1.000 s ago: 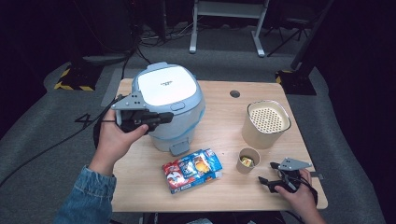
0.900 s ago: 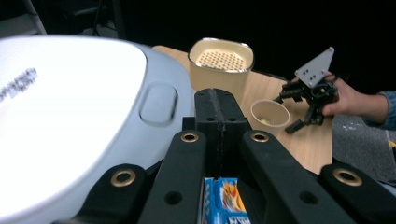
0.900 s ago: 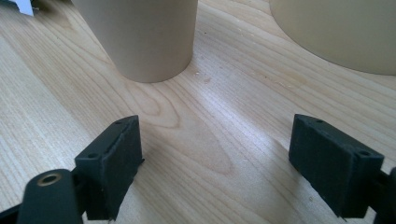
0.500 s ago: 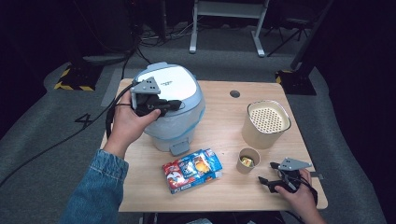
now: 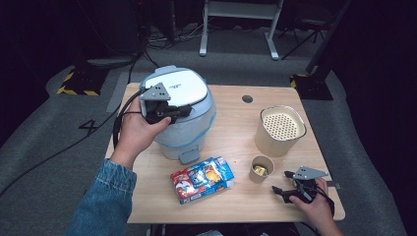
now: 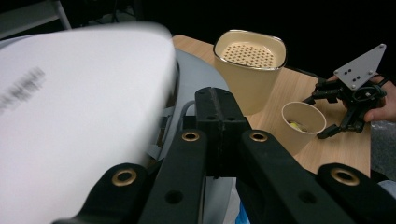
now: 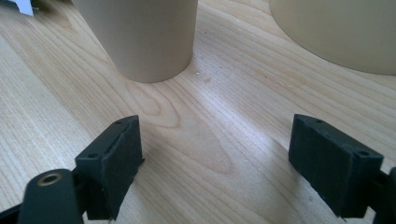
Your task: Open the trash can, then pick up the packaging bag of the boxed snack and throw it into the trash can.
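Wooden desk (image 5: 231,123) carries a rice cooker (image 5: 189,125) at 10 o'clock. Left gripper (image 5: 184,111) fingers are closed, empty, over its white lid (image 5: 179,87). Right gripper (image 5: 284,191), at 5 o'clock, rests with fingers apart near a small cup (image 5: 261,168).

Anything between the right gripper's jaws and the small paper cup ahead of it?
No. In the right gripper view, bare wooden table separates the open right gripper from the small cup.

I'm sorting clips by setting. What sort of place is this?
Probably a lab or studio, not a kitchen: a small light wooden table on grey carpet, black cables trailing the floor, dark surroundings, yellow-black hazard tape.
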`<state>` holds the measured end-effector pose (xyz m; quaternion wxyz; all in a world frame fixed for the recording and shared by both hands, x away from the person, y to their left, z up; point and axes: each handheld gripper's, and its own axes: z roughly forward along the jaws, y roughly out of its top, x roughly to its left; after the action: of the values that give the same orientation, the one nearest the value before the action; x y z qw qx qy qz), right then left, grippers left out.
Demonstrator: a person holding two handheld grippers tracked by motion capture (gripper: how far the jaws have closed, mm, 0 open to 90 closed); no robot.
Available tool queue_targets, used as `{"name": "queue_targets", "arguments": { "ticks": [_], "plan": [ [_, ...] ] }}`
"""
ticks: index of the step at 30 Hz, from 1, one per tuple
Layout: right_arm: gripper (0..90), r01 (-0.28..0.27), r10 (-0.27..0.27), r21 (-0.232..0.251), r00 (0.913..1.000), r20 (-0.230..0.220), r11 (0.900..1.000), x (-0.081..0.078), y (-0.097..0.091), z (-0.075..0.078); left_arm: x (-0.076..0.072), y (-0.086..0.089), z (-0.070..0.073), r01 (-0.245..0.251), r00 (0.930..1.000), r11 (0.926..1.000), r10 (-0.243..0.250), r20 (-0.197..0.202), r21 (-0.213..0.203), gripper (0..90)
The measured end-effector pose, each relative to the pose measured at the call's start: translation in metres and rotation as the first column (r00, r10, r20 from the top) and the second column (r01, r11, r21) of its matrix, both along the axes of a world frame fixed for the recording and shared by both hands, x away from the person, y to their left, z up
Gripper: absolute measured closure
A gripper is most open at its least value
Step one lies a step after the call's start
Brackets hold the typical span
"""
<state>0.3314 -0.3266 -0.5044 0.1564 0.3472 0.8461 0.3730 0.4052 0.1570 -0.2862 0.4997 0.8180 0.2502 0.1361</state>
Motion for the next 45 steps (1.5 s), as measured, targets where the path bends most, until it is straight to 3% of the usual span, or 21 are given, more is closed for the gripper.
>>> {"name": "queue_targets", "arguments": {
  "ticks": [3,9,10,12,16,18,21,22,24,29,34,35,38,40,45],
  "plan": [
    [17.9,0.001,-0.001,-0.001,1.0,0.001,1.0,0.0,0.0,0.0,0.0,-0.001,-0.001,0.003,1.0,1.0,-0.003,-0.001,-0.006,90.0],
    [18.2,0.005,-0.005,-0.001,1.0,0.001,1.0,-0.001,0.0,0.0,0.0,0.002,-0.006,-0.003,1.0,0.998,0.003,0.004,-0.063,89.7],
    [18.2,0.005,-0.005,0.0,1.0,0.0,1.0,-0.001,0.0,0.0,-0.001,0.003,-0.006,-0.016,0.9999,0.995,0.015,-0.007,-0.099,80.7],
    [18.3,0.007,-0.007,-0.001,1.0,0.0,1.0,-0.001,0.0,0.0,-0.005,0.004,-0.007,-0.034,0.9994,0.9926,0.034,-0.003,-0.116,62.1],
    [28.1,0.004,-0.004,0.005,1.0,0.003,1.0,-0.005,0.002,0.002,-0.021,0.006,-0.01,0.024,0.9995,0.988,-0.021,0.025,-0.153,46.8],
    [27.8,-0.012,0.012,-0.009,0.9998,-0.014,0.9999,-0.008,0.003,0.005,-0.033,0.008,-0.011,0.036,0.9992,0.9879,-0.033,0.025,-0.151,43.3],
    [30.4,-0.031,0.032,0.013,0.9988,-0.036,0.9994,-0.014,0.006,0.011,-0.045,0.01,-0.012,0.051,0.9983,0.989,-0.047,0.034,-0.139,39.5],
    [30.8,-0.036,0.037,0.016,0.9985,-0.041,0.9992,-0.016,0.007,0.013,-0.056,0.012,-0.016,0.057,0.9979,0.992,-0.053,0.039,-0.113,38.6],
    [31.3,-0.045,0.046,0.018,0.9981,-0.041,0.9988,-0.018,0.009,0.016,-0.061,0.013,-0.018,0.056,0.998,0.9937,-0.053,0.036,-0.097,37.4],
    [37.7,-0.097,0.099,0.026,0.9927,-0.069,0.9949,-0.031,0.017,0.032,-0.081,0.02,-0.042,0.064,0.9977,0.9969,-0.063,0.025,-0.045,37.1],
    [40.3,-0.165,0.167,0.041,0.9837,-0.066,0.9855,-0.042,0.032,0.044,-0.089,0.025,-0.063,0.043,0.9988,0.9988,-0.043,0.023,-0.022,36.5],
    [40.2,-0.176,0.179,0.046,0.9819,-0.061,0.9832,-0.045,0.035,0.047,-0.091,0.029,-0.074,0.028,0.9995,0.9994,-0.028,0.017,-0.02,36.4],
    [39.3,-0.204,0.207,0.057,0.9769,-0.054,0.9773,-0.049,0.043,0.053,-0.092,0.034,-0.084,0.013,0.9999,0.9994,-0.012,0.004,-0.031,35.6],
    [39.1,-0.245,0.248,0.071,0.9678,-0.042,0.9669,-0.053,0.055,0.063,-0.093,0.042,-0.099,-0.012,0.9998,0.9997,0.012,-0.014,-0.023,35.2],
    [36.6,-0.265,0.268,0.077,0.963,-0.029,0.9612,-0.053,0.071,0.074,-0.094,0.053,-0.124,-0.052,0.9977,0.9985,0.053,-0.044,0.018,35.0]
  ]
}}
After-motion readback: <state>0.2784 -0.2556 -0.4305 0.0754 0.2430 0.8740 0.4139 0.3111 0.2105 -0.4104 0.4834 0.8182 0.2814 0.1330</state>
